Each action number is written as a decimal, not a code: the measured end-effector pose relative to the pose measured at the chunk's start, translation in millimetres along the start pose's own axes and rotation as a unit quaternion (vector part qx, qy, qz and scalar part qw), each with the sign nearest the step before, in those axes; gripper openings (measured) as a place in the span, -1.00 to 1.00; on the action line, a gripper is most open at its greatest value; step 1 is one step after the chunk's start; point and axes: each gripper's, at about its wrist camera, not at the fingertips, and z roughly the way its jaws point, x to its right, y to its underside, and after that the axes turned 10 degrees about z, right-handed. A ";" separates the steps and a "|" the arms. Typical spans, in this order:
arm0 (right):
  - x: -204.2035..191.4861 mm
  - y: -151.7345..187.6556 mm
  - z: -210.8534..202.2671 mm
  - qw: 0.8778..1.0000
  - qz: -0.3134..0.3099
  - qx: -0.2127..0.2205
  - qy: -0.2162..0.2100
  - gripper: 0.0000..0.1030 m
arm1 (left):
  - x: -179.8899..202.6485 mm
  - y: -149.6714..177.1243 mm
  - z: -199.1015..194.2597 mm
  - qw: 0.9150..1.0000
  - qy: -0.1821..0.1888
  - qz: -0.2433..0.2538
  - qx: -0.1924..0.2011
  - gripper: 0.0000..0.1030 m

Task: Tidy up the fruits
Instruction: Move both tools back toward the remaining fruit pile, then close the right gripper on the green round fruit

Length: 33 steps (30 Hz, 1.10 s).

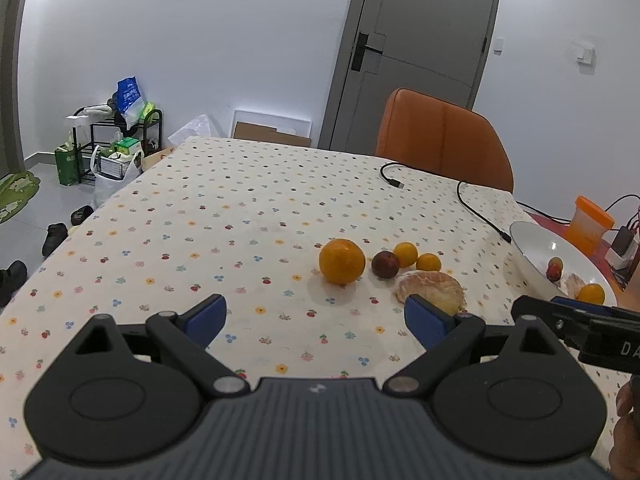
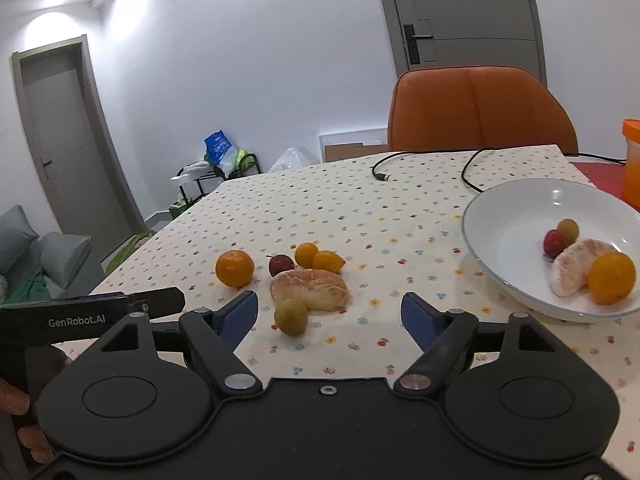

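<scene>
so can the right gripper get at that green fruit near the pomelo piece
Probably yes: the right gripper is open, and the small green fruit lies just ahead between its fingers, touching only the peeled pomelo segment.

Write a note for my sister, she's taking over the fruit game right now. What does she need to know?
Left tool: open, empty, above the table.
Right tool: open, empty.
Done: the white bowl holds a small orange, a peeled citrus piece, a red fruit and a greenish one.
Left on the tablecloth: big orange, dark red fruit, two small oranges, peeled citrus, green fruit. Likely these go in the bowl next.
</scene>
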 end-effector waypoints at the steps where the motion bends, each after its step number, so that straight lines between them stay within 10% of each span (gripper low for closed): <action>1: -0.4 -0.4 1.5 1.000 -0.001 -0.001 -0.001 0.46 | -0.5 0.2 1.1 1.000 0.000 -0.001 -0.001 0.84; 19: -20.1 6.6 40.9 0.999 -0.011 -0.041 -0.005 0.13 | -23.9 5.1 16.8 1.000 -0.004 -0.027 -0.012 0.81; 26: -24.0 11.4 60.2 0.997 -0.021 -0.071 -0.005 -0.55 | -27.3 1.6 22.1 1.000 -0.002 -0.029 -0.010 0.78; 33: -18.2 4.2 50.1 0.999 -0.008 -0.051 -0.016 -0.56 | -20.3 -2.8 29.5 1.000 0.002 -0.020 -0.010 0.67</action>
